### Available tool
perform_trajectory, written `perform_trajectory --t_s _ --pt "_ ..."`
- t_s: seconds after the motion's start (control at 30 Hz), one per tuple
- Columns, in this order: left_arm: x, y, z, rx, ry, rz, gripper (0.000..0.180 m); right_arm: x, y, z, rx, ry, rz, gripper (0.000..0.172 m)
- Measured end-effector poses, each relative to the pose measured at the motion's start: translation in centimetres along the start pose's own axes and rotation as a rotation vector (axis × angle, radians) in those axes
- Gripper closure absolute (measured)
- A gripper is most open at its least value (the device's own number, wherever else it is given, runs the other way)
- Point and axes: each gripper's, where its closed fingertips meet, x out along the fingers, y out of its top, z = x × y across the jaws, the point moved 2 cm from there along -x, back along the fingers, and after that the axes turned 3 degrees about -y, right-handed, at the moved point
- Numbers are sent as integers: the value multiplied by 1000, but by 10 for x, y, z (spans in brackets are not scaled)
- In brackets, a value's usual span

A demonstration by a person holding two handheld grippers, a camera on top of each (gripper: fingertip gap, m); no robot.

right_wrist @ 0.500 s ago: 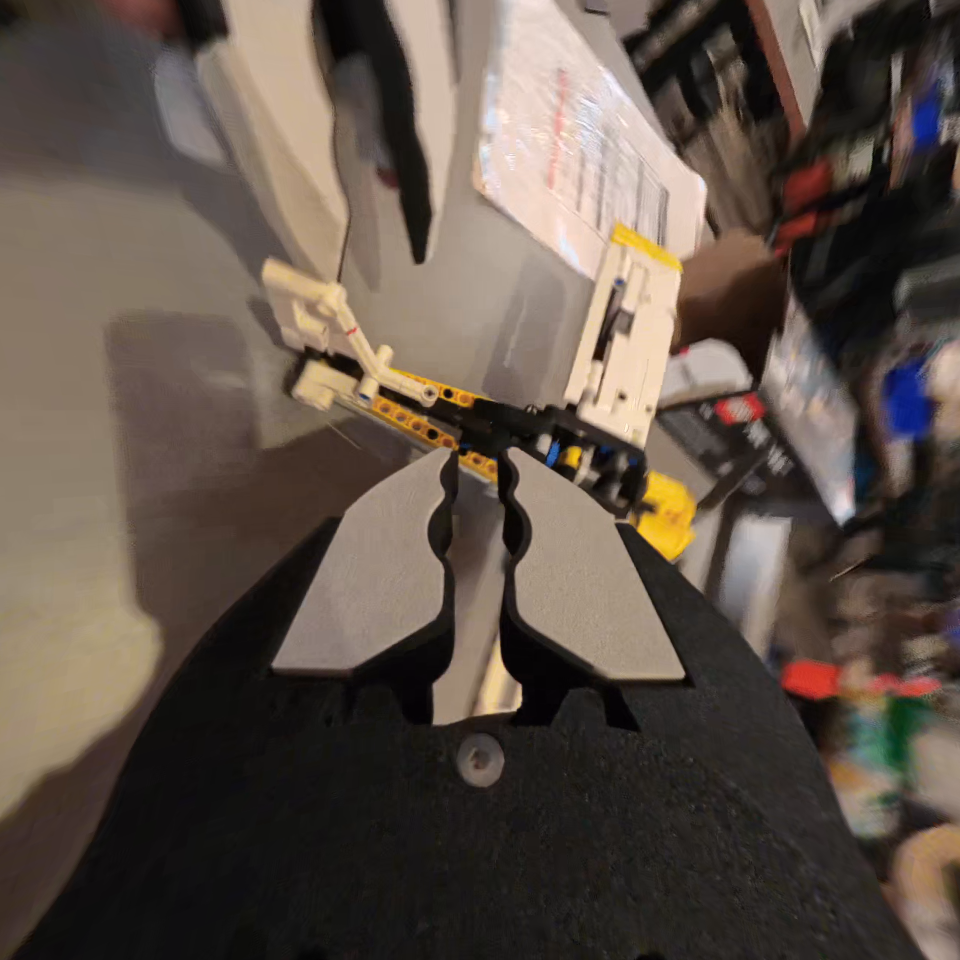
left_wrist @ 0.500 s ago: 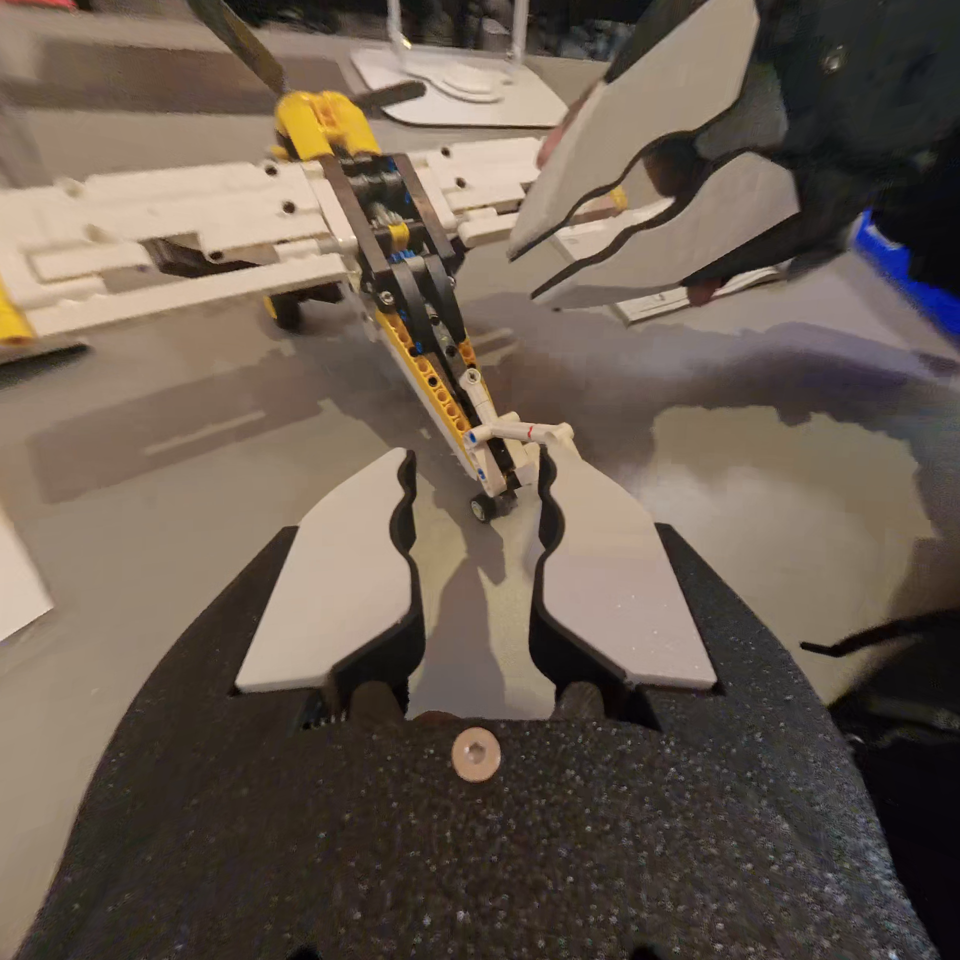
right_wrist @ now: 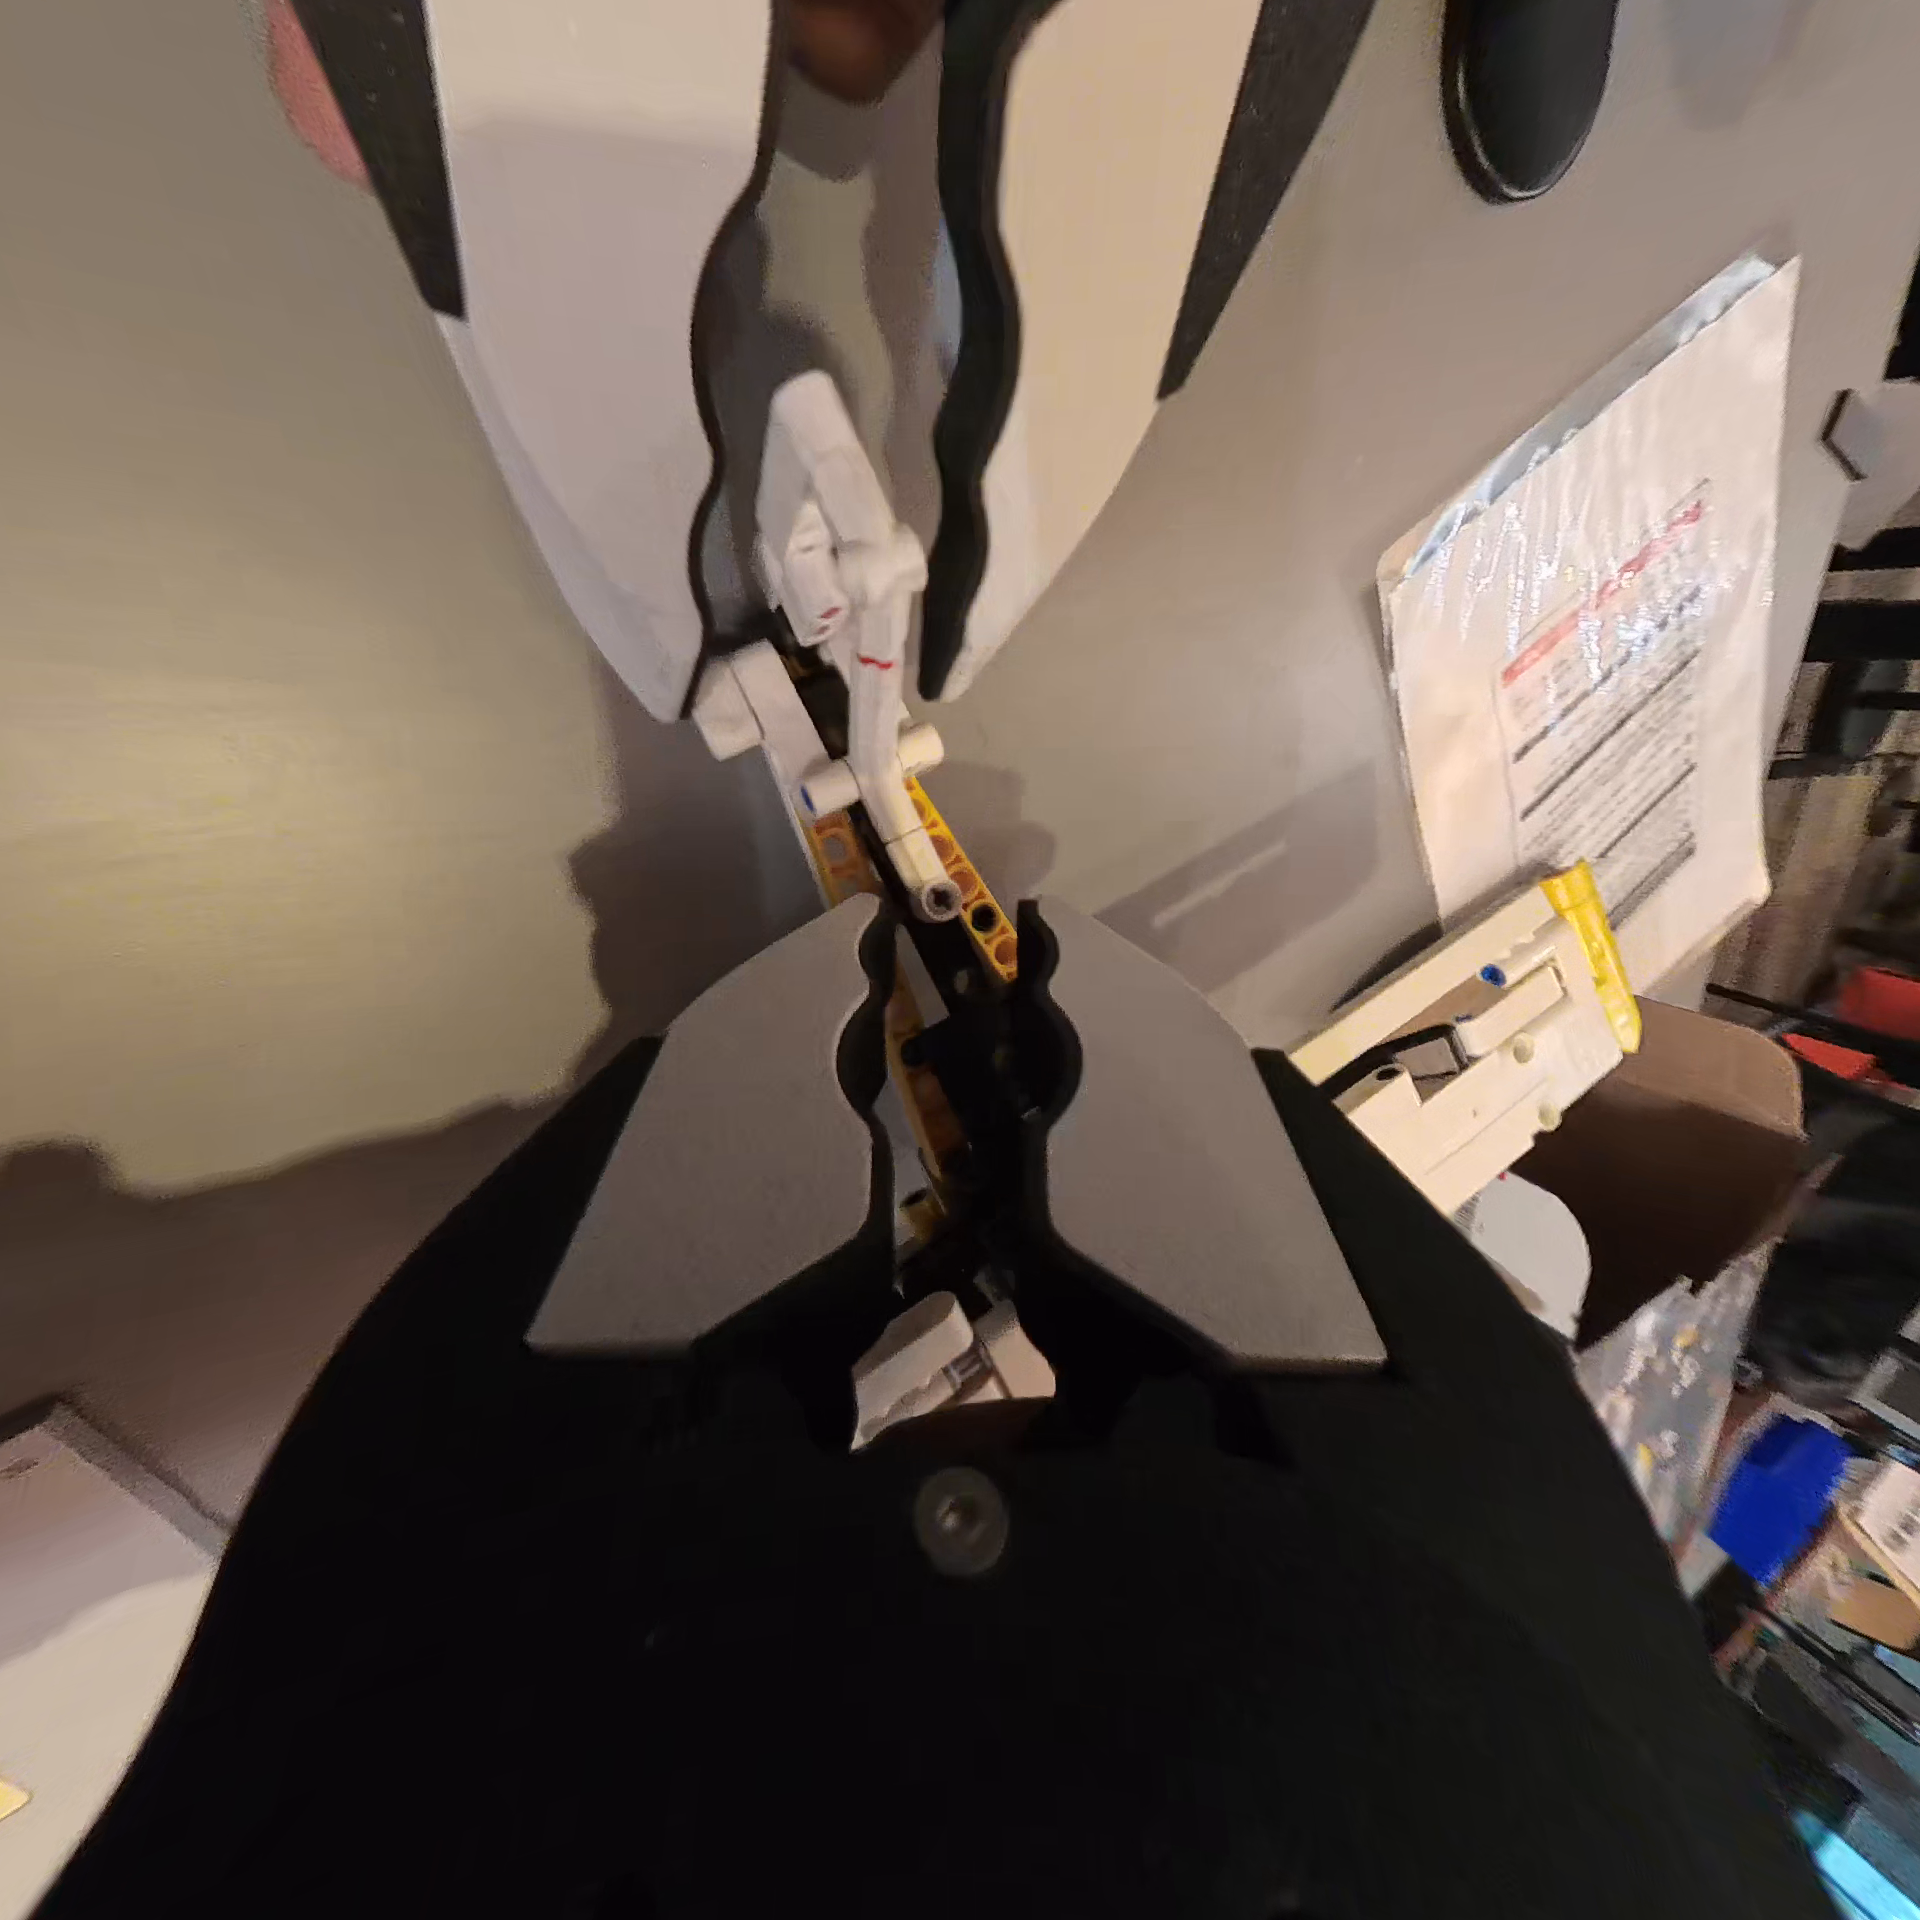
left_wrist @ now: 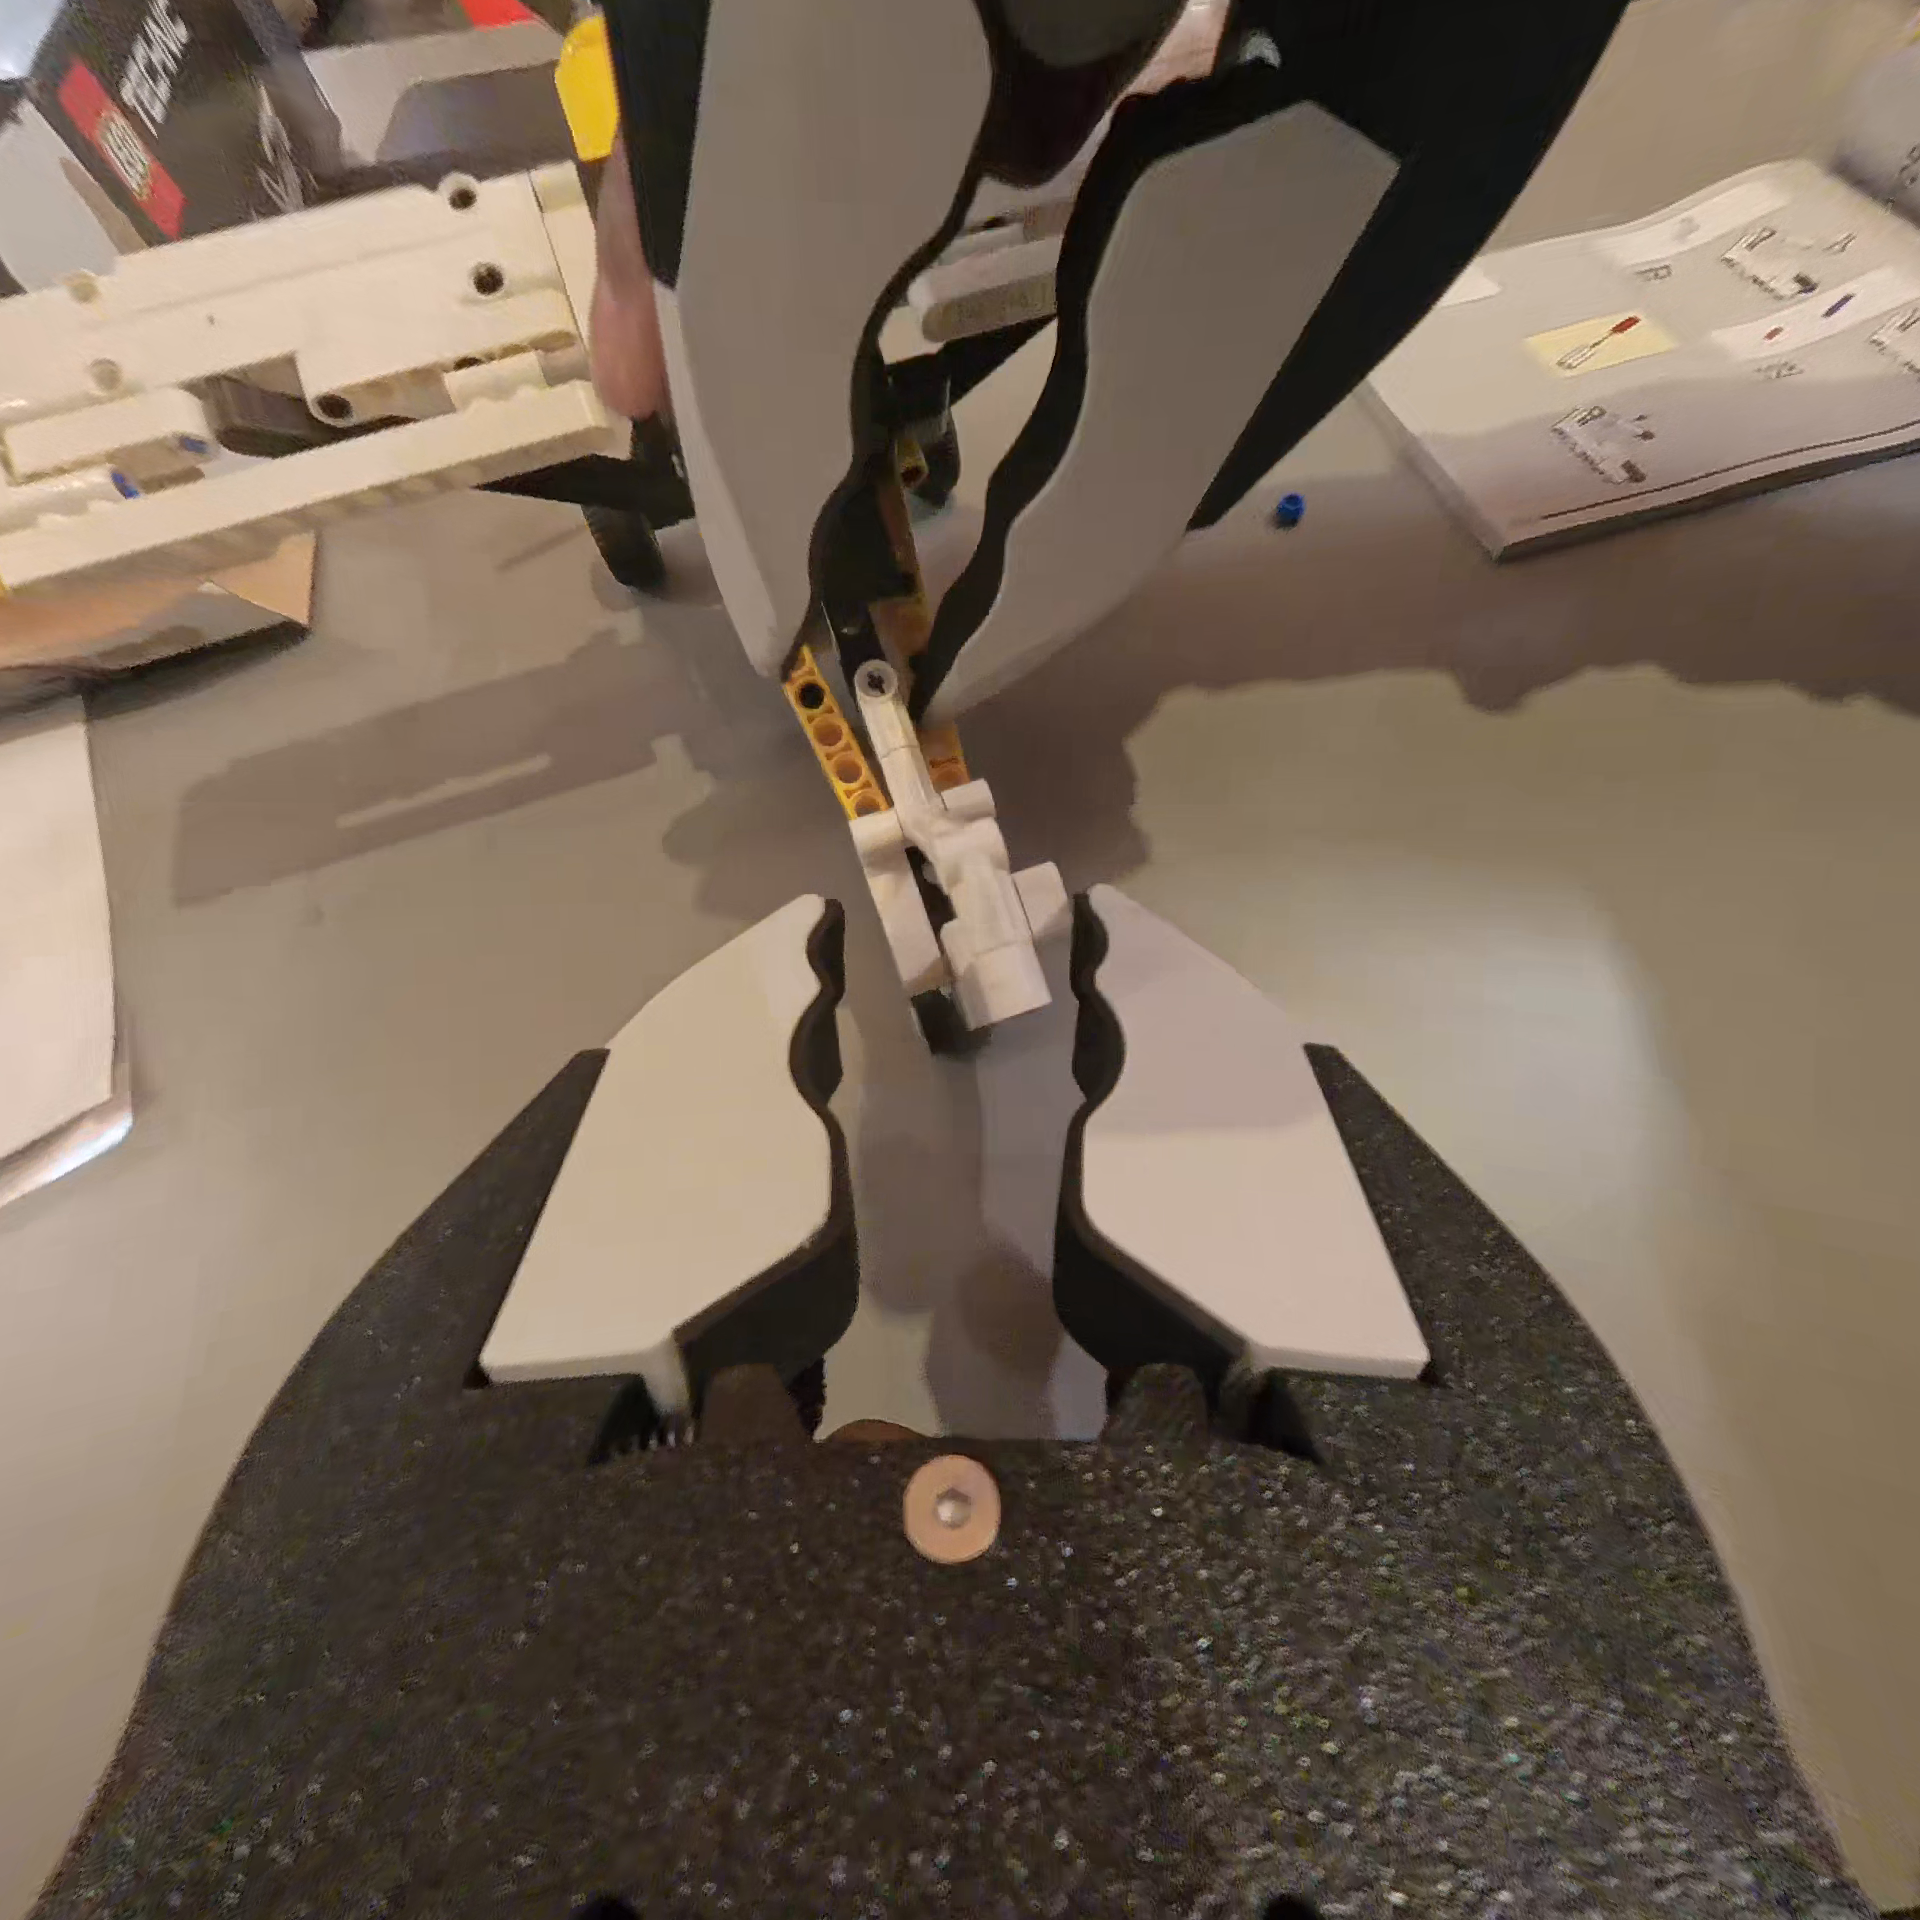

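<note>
Yellow and black perforated beams make up a long toy-brick boom [right_wrist: 961, 997], which is clamped between the pads of the right gripper [right_wrist: 951, 935]; the pads press on both of its sides. Probably it is held at mid-length like this so that its white end stays steady and free to be reached. That end, a cluster of white connector pieces [left_wrist: 961, 914], stands between the fingers of the left gripper [left_wrist: 951, 920], but a gap is seen on each side, so this claw is released and grips nothing. One white piece seems very near the right-hand fingertip [left_wrist: 1091, 925]; contact cannot be told.

A thin white link [right_wrist: 878, 748] with small red marks is laid along the beams. The boom is joined at its far end to a larger white and yellow brick model [left_wrist: 291, 353], which is placed on the grey table [left_wrist: 1455, 1039]. An open instruction booklet [left_wrist: 1662, 353] and a small blue piece [left_wrist: 1286, 509] are seen on the table beside it.
</note>
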Motion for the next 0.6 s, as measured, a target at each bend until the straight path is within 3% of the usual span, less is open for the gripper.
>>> perform_trajectory --t_s 0.13,0.3,0.43,0.6 --pt "-2 -1 -2 54 -46 8 144 2 1 -1 61 63 14 159" --pt "-11 -6 -28 117 -145 -7 145 12 7 16 122 -25 8 162" --pt "-22 -13 -54 97 -211 -39 147 22 14 32 137 -75 -41 162" --pt "-26 -9 -49 66 -200 31 139 21 15 34 85 -60 -52 161"
